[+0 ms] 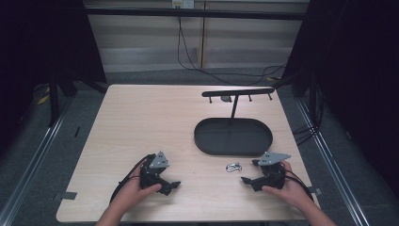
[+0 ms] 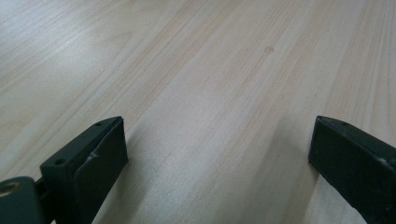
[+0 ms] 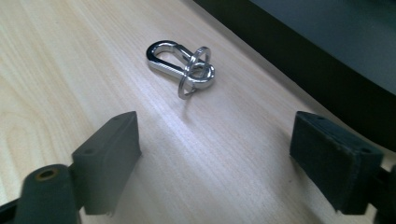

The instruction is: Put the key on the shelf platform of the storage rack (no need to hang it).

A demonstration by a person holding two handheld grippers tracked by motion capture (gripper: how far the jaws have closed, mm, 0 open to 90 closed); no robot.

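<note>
Wooden surface (image 1: 141, 122) is sitting pretty bare; right tool (image 3: 212, 140) is gaping open near the carabiner (image 3: 180, 63), left tool (image 2: 219, 149) also hanging open.

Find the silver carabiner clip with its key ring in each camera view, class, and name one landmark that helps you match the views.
High view: the carabiner clip lies on the table, just below the black oval tray, left of the right gripper.
Left gripper view: bare wood between open fingers.
Right gripper view: upper centre, ahead of the open fingers.
Shared landmark: the tray's dark wall, beside the clip.
</note>
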